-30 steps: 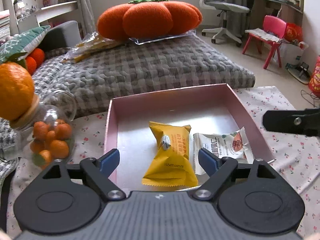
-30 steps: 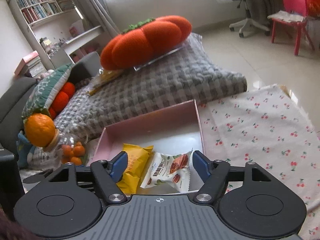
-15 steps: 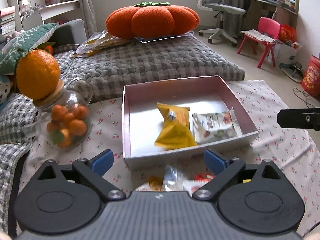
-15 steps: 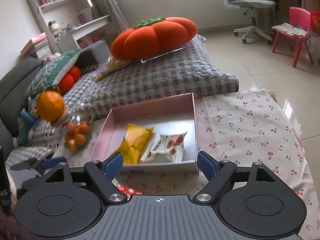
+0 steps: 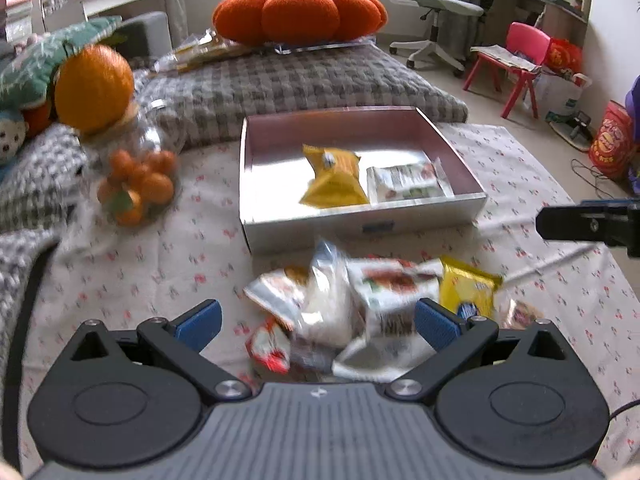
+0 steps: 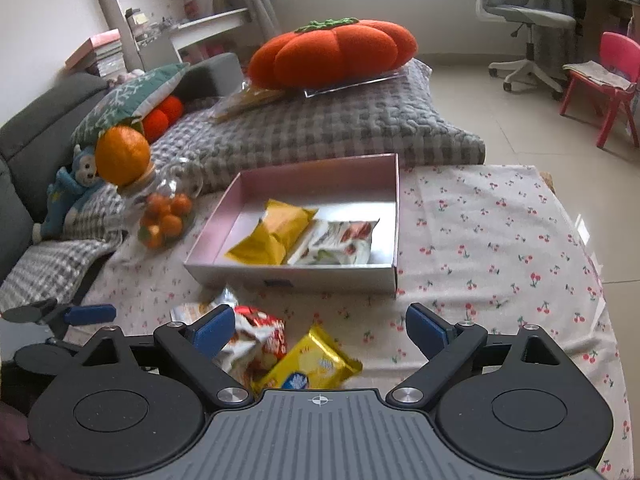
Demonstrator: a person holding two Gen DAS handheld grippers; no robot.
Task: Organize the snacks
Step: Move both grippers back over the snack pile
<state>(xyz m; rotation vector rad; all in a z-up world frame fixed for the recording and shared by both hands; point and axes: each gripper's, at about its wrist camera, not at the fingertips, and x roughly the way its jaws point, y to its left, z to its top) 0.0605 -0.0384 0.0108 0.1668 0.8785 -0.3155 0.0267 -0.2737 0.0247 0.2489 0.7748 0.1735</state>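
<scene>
Home living room: sofa (image 6: 28, 128), cushions (image 6: 332, 56)

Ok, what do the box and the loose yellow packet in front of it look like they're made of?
Box: probably coated card, with thin straight walls, a pink inside and a satin silver floor that mirrors light. Yellow packet: looks like glossy plastic film, creased, crimped at the ends, with bright highlights.

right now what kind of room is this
Most likely a home living room or study corner: a grey sofa with a pumpkin cushion, bookshelves, an office chair, and a cherry-print cloth with a snack box.
</scene>
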